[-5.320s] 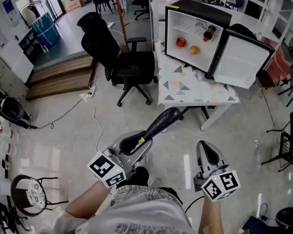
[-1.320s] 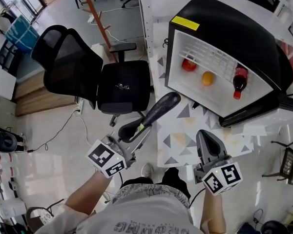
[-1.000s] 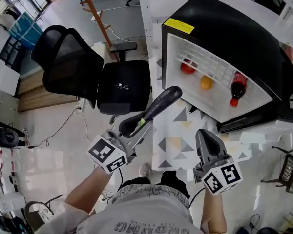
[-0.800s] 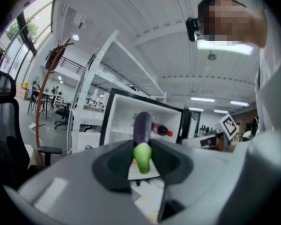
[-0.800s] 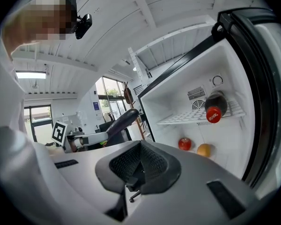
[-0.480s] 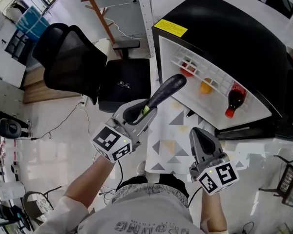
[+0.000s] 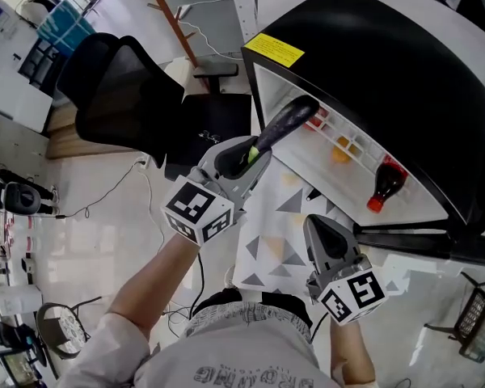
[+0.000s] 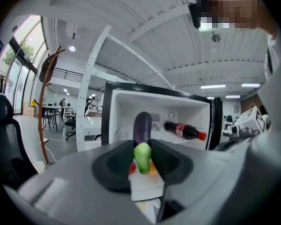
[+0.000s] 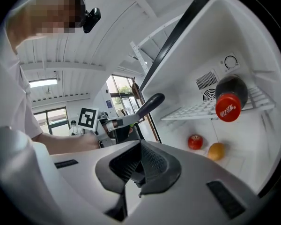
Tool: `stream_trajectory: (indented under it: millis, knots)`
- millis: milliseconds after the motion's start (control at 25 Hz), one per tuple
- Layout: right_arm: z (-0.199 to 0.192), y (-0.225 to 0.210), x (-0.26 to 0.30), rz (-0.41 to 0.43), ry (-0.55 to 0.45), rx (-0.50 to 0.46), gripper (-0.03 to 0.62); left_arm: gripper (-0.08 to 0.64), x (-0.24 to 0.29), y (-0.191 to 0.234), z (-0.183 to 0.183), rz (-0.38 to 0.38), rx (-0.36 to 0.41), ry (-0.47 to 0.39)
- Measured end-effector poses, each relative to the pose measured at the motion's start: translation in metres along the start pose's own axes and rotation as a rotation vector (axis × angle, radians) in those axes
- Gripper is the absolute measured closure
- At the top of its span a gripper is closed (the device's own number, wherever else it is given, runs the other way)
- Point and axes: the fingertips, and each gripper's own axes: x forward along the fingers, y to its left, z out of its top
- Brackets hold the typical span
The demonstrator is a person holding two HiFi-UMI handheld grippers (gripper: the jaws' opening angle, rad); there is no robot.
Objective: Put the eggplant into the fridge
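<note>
A long dark purple eggplant (image 7: pixel 287 121) with a green stem sticks out of my left gripper (image 7: pixel 246 156), which is shut on its stem end. Its tip reaches the left edge of the open black fridge (image 7: pixel 372 63). In the left gripper view the eggplant (image 8: pixel 142 128) points straight at the white fridge interior (image 8: pixel 178 109). My right gripper (image 7: pixel 327 245) hangs lower, over the table in front of the fridge, shut with nothing in it. The right gripper view shows the eggplant (image 9: pixel 150 103) off to its left.
Inside the fridge a cola bottle (image 7: pixel 380 188) lies on the wire shelf, with a red fruit (image 7: pixel 317 120) and an orange (image 7: pixel 338 153) below it. The fridge stands on a triangle-patterned table (image 7: pixel 283 217), its door (image 7: pixel 436 245) swung out at right. A black office chair (image 7: pixel 121 95) stands left.
My left gripper has carried the eggplant forward, from over the table edge up to the fridge opening. The right gripper has shifted slightly and stays shut.
</note>
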Motion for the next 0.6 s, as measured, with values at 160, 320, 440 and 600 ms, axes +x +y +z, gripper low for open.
stream_trajectory:
  millis: [160,320,440,600]
  knots:
    - [-0.002,-0.008,0.003,0.022,0.012,0.007,0.589,0.440,0.025,0.005,0.000,0.028,0.023,0.016]
    - [-0.004,-0.015,0.006,0.036,0.025,0.010,0.589,0.439,0.047,0.008,0.002,0.048,0.047,0.024]
    - [-0.005,-0.021,0.007,0.040,0.031,0.014,0.589,0.440,0.063,0.011,0.004,0.056,0.068,0.030]
    - [-0.011,-0.024,0.010,0.053,0.046,0.017,0.589,0.440,0.083,0.012,0.004,0.062,0.093,0.041]
